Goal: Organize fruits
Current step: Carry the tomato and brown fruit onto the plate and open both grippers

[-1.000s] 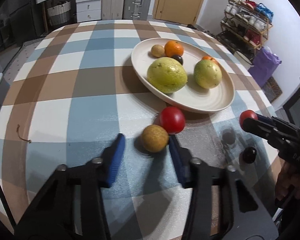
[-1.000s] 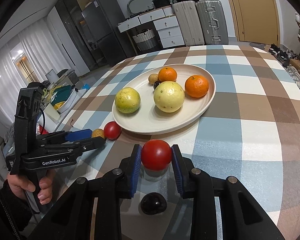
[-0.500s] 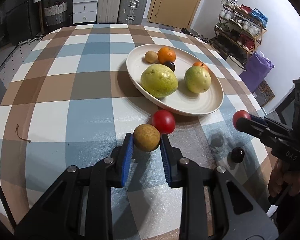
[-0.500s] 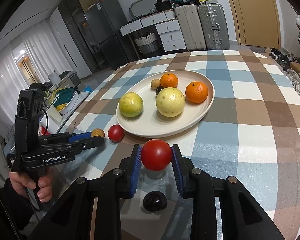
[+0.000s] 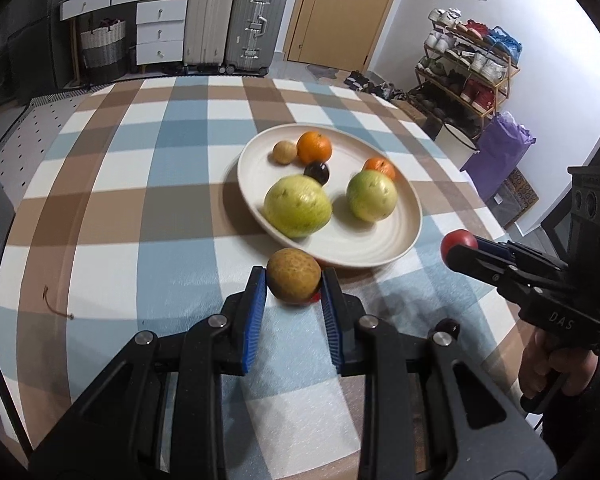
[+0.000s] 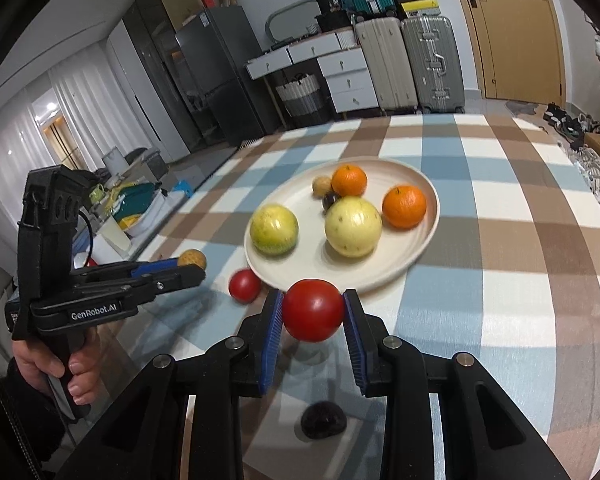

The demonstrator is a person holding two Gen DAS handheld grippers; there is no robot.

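The left gripper is clamped on one brown fruit, held between its blue pads clear of the cloth. The right gripper is clamped on one tomato, also lifted. Below the right fingers one dark plum lies on the checked tablecloth; left of them a second tomato rests just beside the plate. Beyond both grippers the plate holds six fruits: two guavas, two oranges, one small brown fruit, one dark plum.
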